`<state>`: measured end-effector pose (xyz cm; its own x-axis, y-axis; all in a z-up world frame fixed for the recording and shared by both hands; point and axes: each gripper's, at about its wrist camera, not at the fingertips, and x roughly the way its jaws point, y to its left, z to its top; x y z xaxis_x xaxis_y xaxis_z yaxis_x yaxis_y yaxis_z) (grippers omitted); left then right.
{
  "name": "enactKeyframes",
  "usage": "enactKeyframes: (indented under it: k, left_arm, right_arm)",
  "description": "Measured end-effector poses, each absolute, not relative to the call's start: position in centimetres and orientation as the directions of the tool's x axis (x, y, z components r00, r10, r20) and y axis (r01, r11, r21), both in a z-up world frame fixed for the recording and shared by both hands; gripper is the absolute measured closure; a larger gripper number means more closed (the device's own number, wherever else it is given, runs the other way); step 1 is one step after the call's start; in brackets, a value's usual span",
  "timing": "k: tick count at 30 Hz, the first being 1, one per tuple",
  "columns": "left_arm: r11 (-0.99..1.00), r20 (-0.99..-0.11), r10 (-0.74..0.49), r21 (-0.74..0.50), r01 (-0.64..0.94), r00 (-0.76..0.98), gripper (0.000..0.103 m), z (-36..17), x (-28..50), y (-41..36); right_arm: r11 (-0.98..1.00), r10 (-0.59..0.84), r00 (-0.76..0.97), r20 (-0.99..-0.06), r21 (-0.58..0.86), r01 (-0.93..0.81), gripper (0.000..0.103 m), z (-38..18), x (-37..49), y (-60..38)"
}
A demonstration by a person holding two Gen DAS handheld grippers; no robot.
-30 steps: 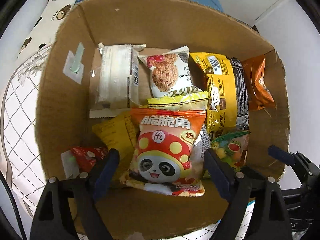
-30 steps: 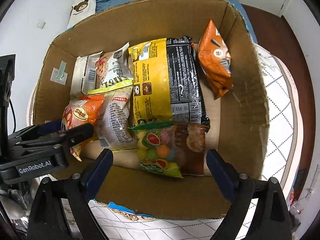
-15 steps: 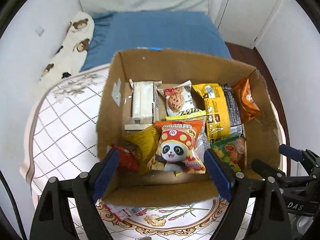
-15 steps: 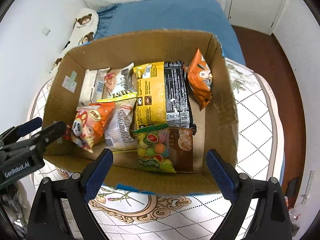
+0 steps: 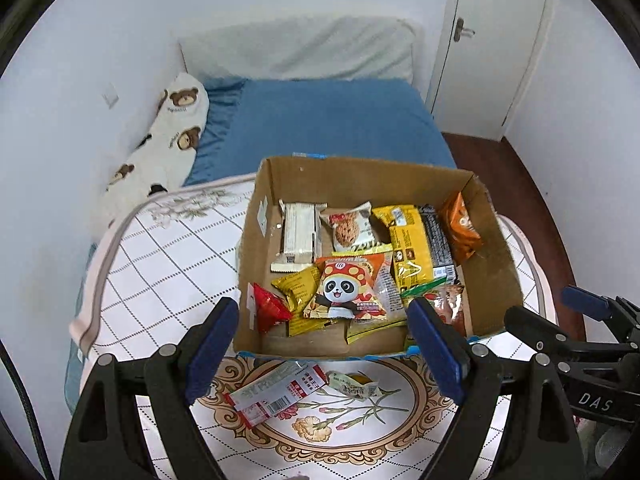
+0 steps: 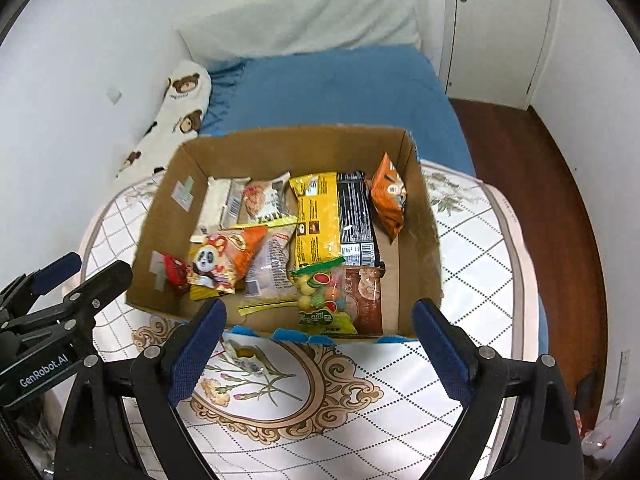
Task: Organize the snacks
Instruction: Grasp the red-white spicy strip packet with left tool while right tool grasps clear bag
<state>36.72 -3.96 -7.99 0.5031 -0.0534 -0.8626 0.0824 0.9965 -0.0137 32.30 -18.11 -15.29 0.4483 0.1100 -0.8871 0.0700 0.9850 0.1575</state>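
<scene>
Bedroom setting: white walls, a blue bed (image 5: 332, 128) and a bear-print pillow (image 5: 168, 136) lying behind a tiled-pattern surface (image 5: 160, 264).

Cardboard box (image 5: 500, 248) is sitting on the surface, open top, packed with snacks. Panda bag (image 5: 344, 292) is lying near the front at 6 o'clock inside the box, yellow-black packet (image 5: 416, 240) toward 2 o'clock of it, orange packet (image 5: 460, 228) leaning on the right wall, white wafer pack (image 5: 298, 236) at 11 o'clock.

Two snacks are lying outside the box, just in front of its near wall: a red-and-white flat packet (image 5: 276, 392) and, at its 3 o'clock, a small wrapped sweet (image 5: 352, 384).

Left gripper (image 5: 324, 348) is hovering above these strays, fingers spread wide, holding nothing. Right gripper (image 6: 320, 348) is hovering at the box's near wall, fingers spread too, empty.

Judgement: step in hand is likely collecting the strays. To do it well, come down over the flat packet across its narrow side, pinching an edge so the film does not slip, then lifting clear of the box wall before dropping it into the bare patch at the right. The small sweet needs a centred pinch.
</scene>
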Motion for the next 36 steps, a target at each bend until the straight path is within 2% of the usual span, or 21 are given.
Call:
enactKeyframes:
  k: [10,17,19,20,26,31,36]
  left_arm:
    - [0.996,-0.809,-0.053,-0.001,0.088,0.585,0.017,-4.7,33.6,-4.9]
    - [1.0,-0.838,0.01,0.021,0.015,0.546,0.017,-7.5,32.6,-2.1]
    - [0.999,-0.859,0.038,0.037,-0.012,0.51,0.017,-9.4,32.2,-0.5]
    - [0.999,-0.867,0.051,0.045,-0.023,0.495,0.017,-10.2,32.1,0.1]
    - [0.991,-0.926,0.124,0.1,-0.085,0.356,0.017,-16.6,31.6,5.3]
    - [0.984,-0.945,0.157,0.175,0.037,0.288,0.017,-20.8,32.0,5.7]
    - [0.912,-0.941,0.199,0.281,0.298,0.275,0.017,-25.0,32.9,2.9]
  right_arm:
    - [0.972,0.127,0.522,-0.843,0.21,0.103,0.007,-12.5,28.3,-18.7]
    - [0.949,0.221,0.463,-0.858,0.299,0.101,0.008,-16.1,27.2,-17.8]
    - [0.936,0.276,0.415,-0.867,0.34,0.087,0.024,-18.4,27.2,-16.8]
    - [0.932,0.3,0.385,-0.873,0.354,0.076,0.039,-19.8,27.4,-16.0]
    - [0.914,0.367,0.284,-0.886,0.4,0.068,0.041,-26.8,29.2,-12.2]
    - [0.909,0.389,0.208,-0.897,0.41,0.07,0.041,-32.2,31.6,-9.4]
    - [0.934,0.343,0.166,-0.925,0.355,0.047,0.041,-35.7,33.2,-6.8]
